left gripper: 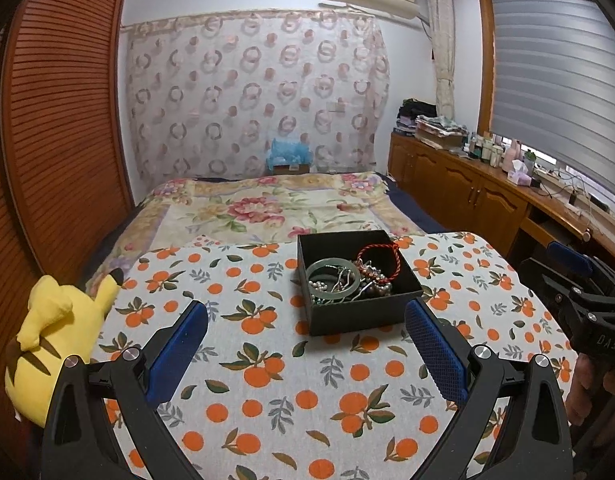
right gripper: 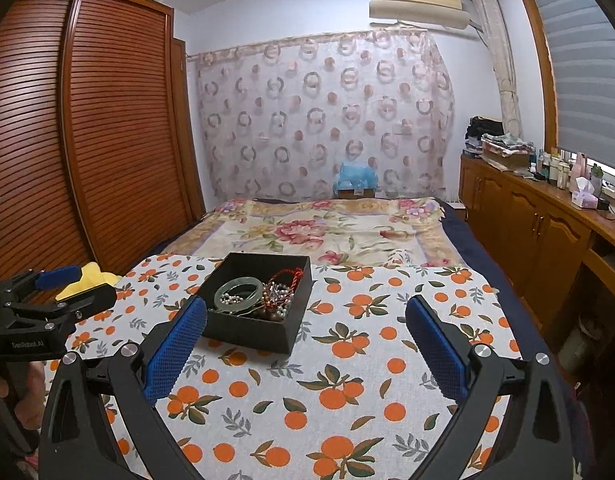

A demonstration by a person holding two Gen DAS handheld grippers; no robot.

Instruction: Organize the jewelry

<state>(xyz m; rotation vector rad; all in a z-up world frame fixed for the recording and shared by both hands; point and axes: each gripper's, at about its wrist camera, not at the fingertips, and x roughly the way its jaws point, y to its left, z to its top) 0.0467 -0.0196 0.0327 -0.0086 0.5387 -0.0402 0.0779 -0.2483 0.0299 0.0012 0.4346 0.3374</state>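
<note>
Sitting on the orange-print cloth, the black box lay at about one o'clock from the left gripper and eleven o'clock from the right gripper — both with jaws spread wide and holding nothing. Inside the box were a pale green bangle, a red cord bracelet and tangled beads. A yellow plush toy lay at nine o'clock.

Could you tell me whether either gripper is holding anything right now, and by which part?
Nothing is held. The left gripper and right gripper are both open and empty, short of the black rectangular jewelry box.
</note>
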